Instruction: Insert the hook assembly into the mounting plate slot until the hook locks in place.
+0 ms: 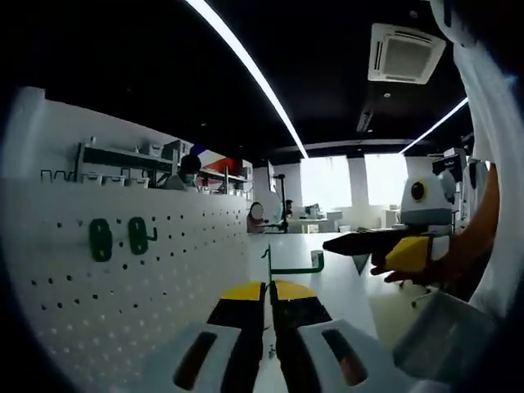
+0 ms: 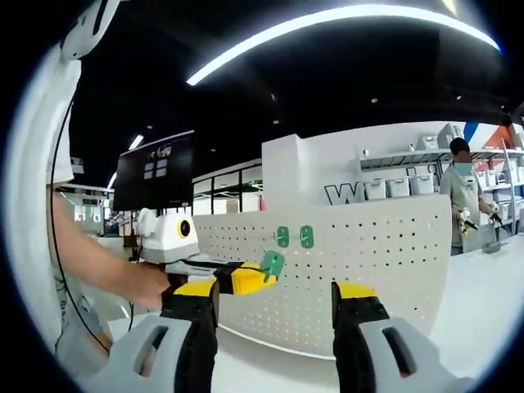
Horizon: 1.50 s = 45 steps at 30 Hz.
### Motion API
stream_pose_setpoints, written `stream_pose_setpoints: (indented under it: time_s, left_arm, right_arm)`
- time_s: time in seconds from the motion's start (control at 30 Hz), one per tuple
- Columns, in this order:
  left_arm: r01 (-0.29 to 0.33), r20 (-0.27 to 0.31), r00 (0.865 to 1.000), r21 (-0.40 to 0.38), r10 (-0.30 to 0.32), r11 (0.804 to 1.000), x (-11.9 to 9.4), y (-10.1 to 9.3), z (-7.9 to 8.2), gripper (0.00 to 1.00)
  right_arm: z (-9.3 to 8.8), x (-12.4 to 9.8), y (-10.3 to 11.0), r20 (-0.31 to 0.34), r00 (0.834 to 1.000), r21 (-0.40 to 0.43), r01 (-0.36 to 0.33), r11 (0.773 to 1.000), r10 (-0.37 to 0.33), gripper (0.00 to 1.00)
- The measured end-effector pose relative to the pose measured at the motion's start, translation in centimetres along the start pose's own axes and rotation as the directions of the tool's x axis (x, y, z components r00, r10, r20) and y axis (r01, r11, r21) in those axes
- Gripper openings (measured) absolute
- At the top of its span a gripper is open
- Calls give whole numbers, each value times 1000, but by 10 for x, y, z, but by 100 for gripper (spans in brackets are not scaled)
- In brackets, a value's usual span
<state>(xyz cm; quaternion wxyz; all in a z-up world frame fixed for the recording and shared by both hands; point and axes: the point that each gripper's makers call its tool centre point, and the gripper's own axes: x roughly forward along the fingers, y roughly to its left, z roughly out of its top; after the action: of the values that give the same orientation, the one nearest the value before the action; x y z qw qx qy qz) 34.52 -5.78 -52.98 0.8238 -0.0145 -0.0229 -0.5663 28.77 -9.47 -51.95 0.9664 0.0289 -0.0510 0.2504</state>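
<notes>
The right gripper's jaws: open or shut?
Open: in its own view the right gripper shows a wide, empty gap between its jaws.

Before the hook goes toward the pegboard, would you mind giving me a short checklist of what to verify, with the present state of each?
1. Left gripper shut on the green hook: ok, the jaws pinch its stem.
2. Right gripper free: ok, open with nothing between the jaws.
3. Pegboard in sight: ok.
4. Two green hooks already mounted side by side: ok.
5. Free holes beside them: ok, many show.
6. Hook's back tabs lined up with holes: cannot tell, the hook is not yet at the board.
</notes>
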Motion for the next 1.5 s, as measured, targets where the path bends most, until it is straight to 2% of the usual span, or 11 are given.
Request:
stream_pose_setpoints:
  time_s: [0.27,0.33,0.43,0.53,0.87,1.3,1.5]
  left_arm:
    - [-9,9,1000,-1,9,1000,-3,-4,1,3]
    - [-13,15,1000,-7,13,1000,-3,-4,2,3]
    - [-16,20,1000,-10,17,1000,-3,-5,3,3]
    - [-19,19,1000,-12,19,1000,-4,-5,3,3]
    - [-29,19,999,-10,30,1000,-4,-6,4,3]
    - [-37,28,999,-17,38,999,-2,-12,6,3]
    - [-23,31,999,-21,23,1000,1,-19,5,3]
  right_arm:
    - [2,0,4,5,1000,2,-6,1000,6,52]
    - [3,0,5,11,1000,26,-9,1000,9,52]
    - [4,0,3,40,999,140,-3,990,-3,50]
    - [1,0,2,37,999,179,0,984,-7,48]
    - [8,12,7,46,999,140,-1,990,-6,43]
    - [11,27,9,43,999,118,2,993,-7,31]
    - [12,30,10,43,999,104,7,995,-12,25]
